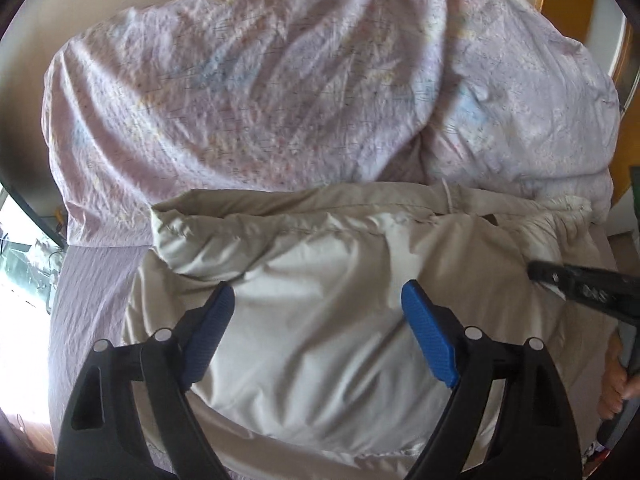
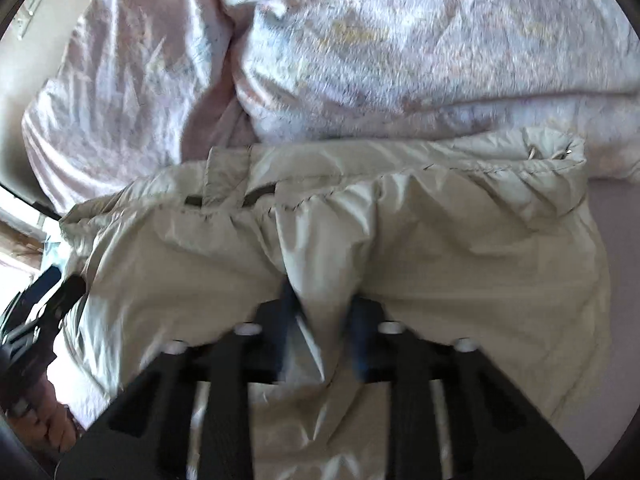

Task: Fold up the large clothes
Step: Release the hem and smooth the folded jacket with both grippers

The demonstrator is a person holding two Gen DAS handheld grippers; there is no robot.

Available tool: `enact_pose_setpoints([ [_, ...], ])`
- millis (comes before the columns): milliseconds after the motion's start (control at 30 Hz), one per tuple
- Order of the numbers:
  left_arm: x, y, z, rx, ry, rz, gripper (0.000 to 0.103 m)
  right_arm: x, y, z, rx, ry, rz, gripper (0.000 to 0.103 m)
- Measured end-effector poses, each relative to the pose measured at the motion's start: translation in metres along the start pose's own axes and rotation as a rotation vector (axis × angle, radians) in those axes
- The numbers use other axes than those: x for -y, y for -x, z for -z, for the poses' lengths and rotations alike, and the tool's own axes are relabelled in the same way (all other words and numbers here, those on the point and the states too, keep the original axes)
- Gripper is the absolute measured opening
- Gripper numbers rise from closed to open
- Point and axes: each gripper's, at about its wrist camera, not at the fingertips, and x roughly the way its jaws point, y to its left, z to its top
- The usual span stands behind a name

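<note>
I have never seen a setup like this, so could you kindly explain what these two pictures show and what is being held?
A person holds one hand-held gripper in each hand; each carries a camera looking along its fingers. The left view shows the left hand-held gripper open above a pale beige padded garment lying on a bed. The right view shows the right hand-held gripper shut, pinching a fold of that garment. Behind it lies a rumpled pinkish patterned duvet.
</note>
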Motion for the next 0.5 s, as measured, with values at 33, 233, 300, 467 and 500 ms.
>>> enact_pose_setpoints([
  [33, 0.000, -0.001, 0.000, -0.002, 0.004, 0.009, 0.085, 0.003, 0.000, -0.003, 0.011, -0.015, -0.001, 0.009],
  [233, -0.004, -0.011, -0.002, -0.015, 0.016, 0.029, 0.086, 0.010, -0.007, -0.022, 0.041, -0.057, 0.013, 0.004],
  [300, -0.006, -0.015, -0.002, -0.020, 0.021, 0.034, 0.086, 0.009, -0.009, -0.026, 0.048, -0.055, 0.028, 0.004],
  [467, -0.011, -0.021, -0.001, -0.025, 0.035, 0.031, 0.086, 0.008, -0.025, -0.039, 0.061, -0.085, 0.059, 0.004],
  [500, -0.013, -0.023, 0.000, -0.025, 0.038, 0.026, 0.086, 0.010, -0.029, -0.041, 0.060, -0.092, 0.065, 0.004],
])
